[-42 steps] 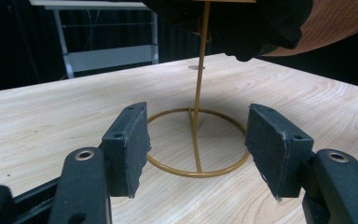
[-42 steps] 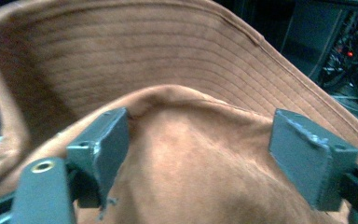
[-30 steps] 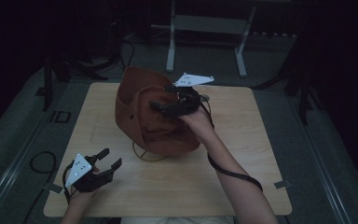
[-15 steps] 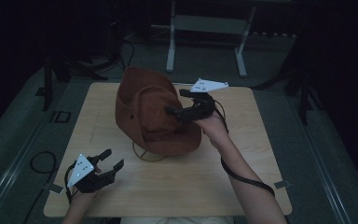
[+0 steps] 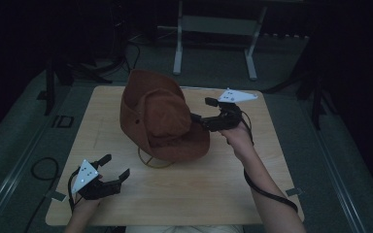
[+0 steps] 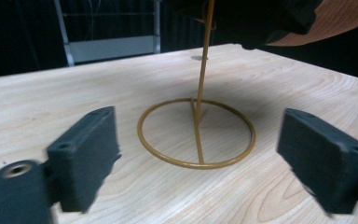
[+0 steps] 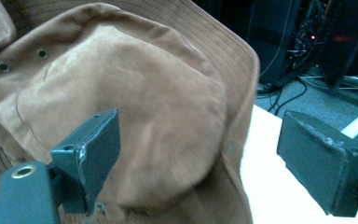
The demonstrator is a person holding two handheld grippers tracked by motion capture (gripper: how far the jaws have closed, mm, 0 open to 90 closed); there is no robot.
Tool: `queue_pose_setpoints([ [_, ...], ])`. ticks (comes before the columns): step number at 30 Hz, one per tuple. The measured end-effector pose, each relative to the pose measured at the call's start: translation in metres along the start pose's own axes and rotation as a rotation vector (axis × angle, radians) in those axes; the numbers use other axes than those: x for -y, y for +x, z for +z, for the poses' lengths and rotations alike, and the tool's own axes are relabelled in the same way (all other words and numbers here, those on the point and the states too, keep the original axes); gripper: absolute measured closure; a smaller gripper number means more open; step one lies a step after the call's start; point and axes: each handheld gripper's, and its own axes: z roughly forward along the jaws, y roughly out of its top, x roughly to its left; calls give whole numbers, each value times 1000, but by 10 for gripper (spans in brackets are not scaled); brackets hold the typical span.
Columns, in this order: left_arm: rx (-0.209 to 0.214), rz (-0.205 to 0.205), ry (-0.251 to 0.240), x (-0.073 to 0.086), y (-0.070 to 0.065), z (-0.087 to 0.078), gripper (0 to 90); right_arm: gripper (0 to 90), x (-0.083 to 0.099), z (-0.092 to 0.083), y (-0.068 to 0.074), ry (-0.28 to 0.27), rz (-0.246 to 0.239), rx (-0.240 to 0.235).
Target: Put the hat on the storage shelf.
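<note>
The brown hat (image 5: 161, 119) sits tilted on a thin golden wire stand (image 6: 196, 133), directly ahead of your right hand-held gripper (image 5: 200, 116) and just at its jaw tips; in the right gripper view its crown (image 7: 121, 107) lies in front of the left jaw and the stitched brim (image 7: 235, 93) runs up between the two jaws. Judge it as light, soft and suede-like: the crown dents under pressure and the brim flexes, so it should neither slip much nor break, but it will fold and swing if you pinch it at one far edge. Take hold at the brim where it meets the crown, on the side nearest that gripper, where the rows of stitching stiffen the cloth. The right gripper's jaws stand spread, and I see nothing pinched between them. The stand's ring base rests on the worktop (image 5: 213, 184) ahead of your left hand-held gripper (image 5: 114, 167), apart from it; that gripper's jaws have just been opening and now stand wide with nothing between them. The slim stand looks easy to tip, so lift the hat straight up off its post.
</note>
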Motion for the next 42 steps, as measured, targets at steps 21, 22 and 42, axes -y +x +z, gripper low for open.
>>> queue_pose_setpoints([
  [21, -27, -6, 30, 9, 7, 5, 34, 136, 70, -42, -40, 53, 51, 103],
  [22, -25, -10, 29, 9, 7, 5, 34, 136, 74, -44, -41, 54, 55, 104],
  [42, -52, -17, 51, 10, 9, 6, 50, 136, 154, -65, -46, 100, 104, 118],
])
